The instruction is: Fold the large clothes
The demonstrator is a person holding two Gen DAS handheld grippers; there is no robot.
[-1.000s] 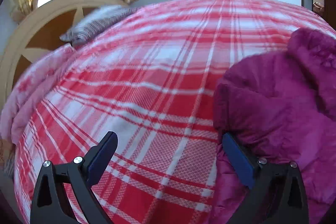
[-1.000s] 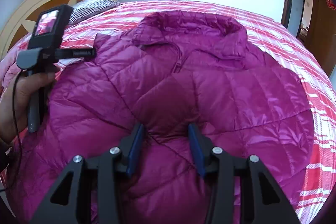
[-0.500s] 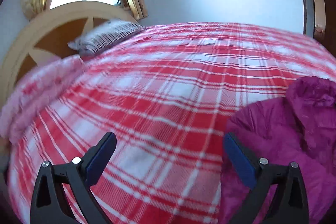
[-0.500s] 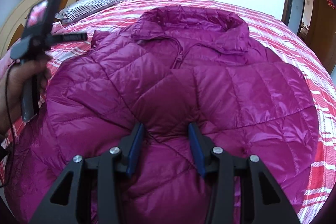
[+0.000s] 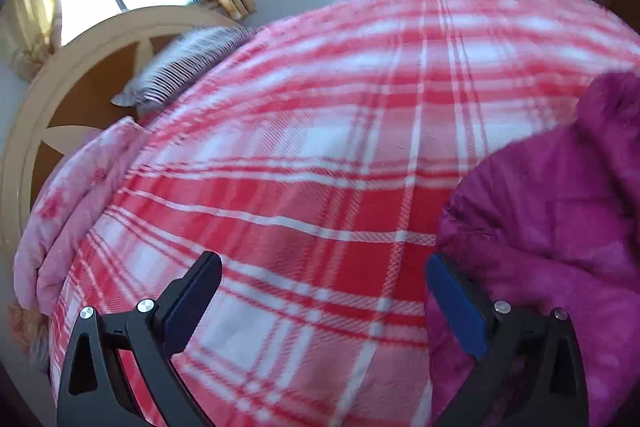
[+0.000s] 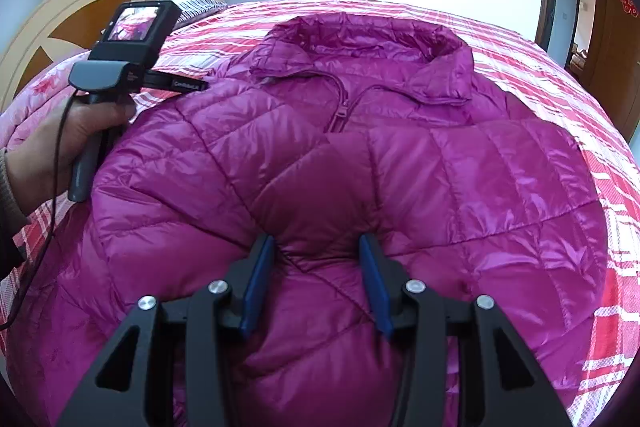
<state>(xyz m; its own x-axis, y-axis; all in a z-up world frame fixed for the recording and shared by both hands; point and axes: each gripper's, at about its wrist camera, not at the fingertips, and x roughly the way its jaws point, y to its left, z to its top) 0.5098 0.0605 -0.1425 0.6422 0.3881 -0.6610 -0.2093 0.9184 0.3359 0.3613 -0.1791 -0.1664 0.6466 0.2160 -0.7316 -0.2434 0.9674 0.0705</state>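
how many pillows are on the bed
1: a striped pillow at the head of the bed by the headboard. Others may be hidden behind the left gripper.

The quilted down jacket (image 6: 400,187) is glossy magenta synthetic cloth, stitched into puffy panels; the plaid bedspread (image 5: 320,155) is matt woven cloth with a slightly coarse weave; the headboard (image 6: 80,15) looks like smooth painted wood; the right gripper (image 6: 316,279) has matt black plastic arms, blue pads and shiny metal screws.
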